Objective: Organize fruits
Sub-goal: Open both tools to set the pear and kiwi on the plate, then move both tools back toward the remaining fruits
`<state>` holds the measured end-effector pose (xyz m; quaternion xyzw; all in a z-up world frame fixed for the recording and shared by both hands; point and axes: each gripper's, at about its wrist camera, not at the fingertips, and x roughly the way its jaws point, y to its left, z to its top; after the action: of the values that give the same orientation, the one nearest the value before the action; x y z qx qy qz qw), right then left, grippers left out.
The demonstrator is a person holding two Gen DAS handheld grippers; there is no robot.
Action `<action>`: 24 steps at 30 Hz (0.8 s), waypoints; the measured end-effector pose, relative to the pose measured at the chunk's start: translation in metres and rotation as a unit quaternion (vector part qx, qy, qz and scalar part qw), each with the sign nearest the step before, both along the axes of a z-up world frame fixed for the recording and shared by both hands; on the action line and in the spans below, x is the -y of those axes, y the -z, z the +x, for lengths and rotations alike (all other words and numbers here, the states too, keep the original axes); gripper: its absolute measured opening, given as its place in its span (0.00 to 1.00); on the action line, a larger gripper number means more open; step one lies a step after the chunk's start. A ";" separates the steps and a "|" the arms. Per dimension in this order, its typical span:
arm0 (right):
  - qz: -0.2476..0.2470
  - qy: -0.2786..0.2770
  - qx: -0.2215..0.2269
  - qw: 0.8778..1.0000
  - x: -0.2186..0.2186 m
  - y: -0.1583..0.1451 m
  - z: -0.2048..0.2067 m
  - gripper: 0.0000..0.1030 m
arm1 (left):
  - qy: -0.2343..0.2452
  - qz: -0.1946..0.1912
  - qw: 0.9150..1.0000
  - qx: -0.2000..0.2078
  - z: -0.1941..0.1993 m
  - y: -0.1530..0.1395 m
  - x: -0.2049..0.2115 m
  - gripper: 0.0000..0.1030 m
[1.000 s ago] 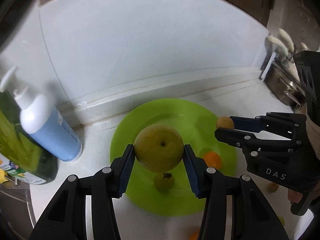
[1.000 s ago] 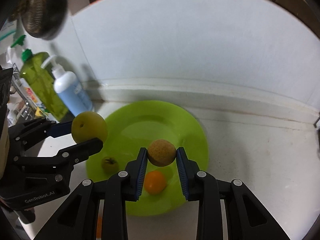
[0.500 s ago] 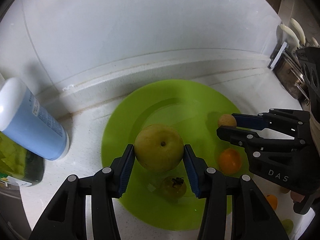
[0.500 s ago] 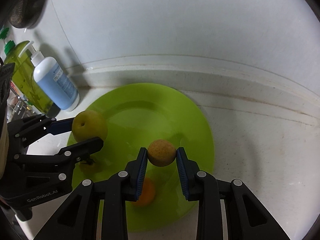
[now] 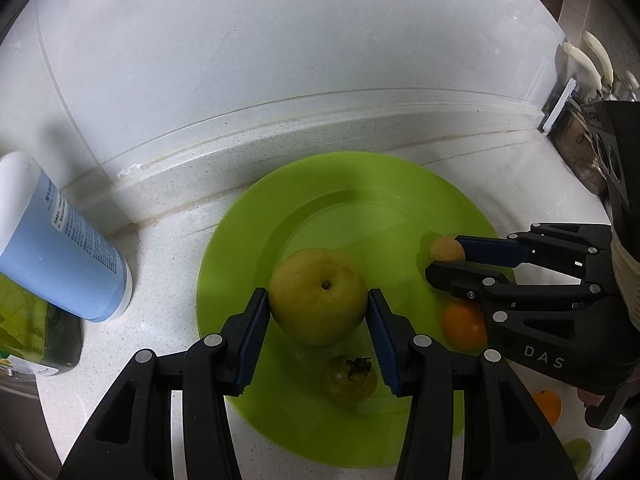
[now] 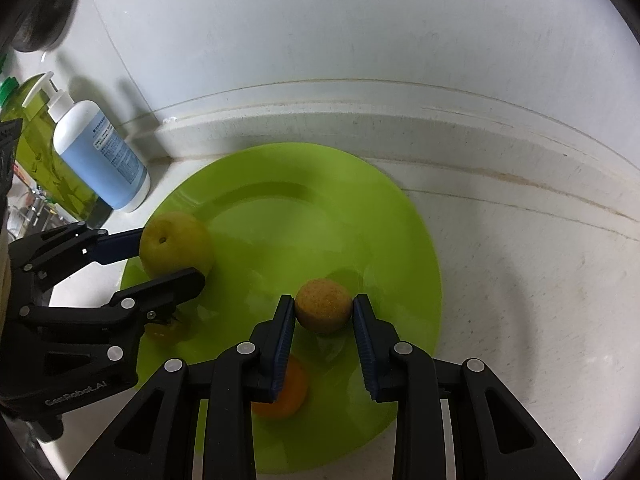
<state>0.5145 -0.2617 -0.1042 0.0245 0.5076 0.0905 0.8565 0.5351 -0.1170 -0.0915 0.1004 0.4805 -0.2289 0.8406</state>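
My left gripper is shut on a large yellow-green pear, low over the left part of the lime-green plate. My right gripper is shut on a small tan round fruit, low over the plate's right half. On the plate lie an orange and a small green persimmon-like fruit. In the right wrist view the pear sits in the left gripper, and the orange shows behind my fingers.
A blue pump bottle and a green bottle stand left of the plate by the white backsplash. Another orange and a green fruit lie on the counter at the right. Utensils stand at the far right.
Both grippers have sunk toward the plate with their fruits still held, so the plate looks larger and closer. The grips have not changed.
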 end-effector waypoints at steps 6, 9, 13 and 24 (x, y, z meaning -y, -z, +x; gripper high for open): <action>0.001 0.000 0.004 1.000 -0.004 -0.002 -0.003 0.30 | 0.000 -0.002 1.000 0.005 -0.003 -0.004 0.000 0.48; 0.007 0.006 0.008 1.000 -0.001 -0.007 -0.008 0.31 | -0.001 -0.005 1.000 0.018 -0.007 -0.015 -0.001 0.50; 0.007 0.009 0.024 1.000 -0.001 -0.021 -0.019 0.37 | 0.000 -0.017 0.999 0.035 -0.016 -0.029 -0.003 0.54; -0.005 0.039 0.116 0.992 -0.001 -0.084 -0.083 0.50 | -0.001 -0.044 0.993 0.108 -0.077 -0.085 -0.022 0.61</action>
<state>0.4312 -0.2612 -0.0202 0.0294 0.4038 0.0568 0.9126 0.4576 -0.0951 -0.0063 0.0876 0.3762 -0.2368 0.8915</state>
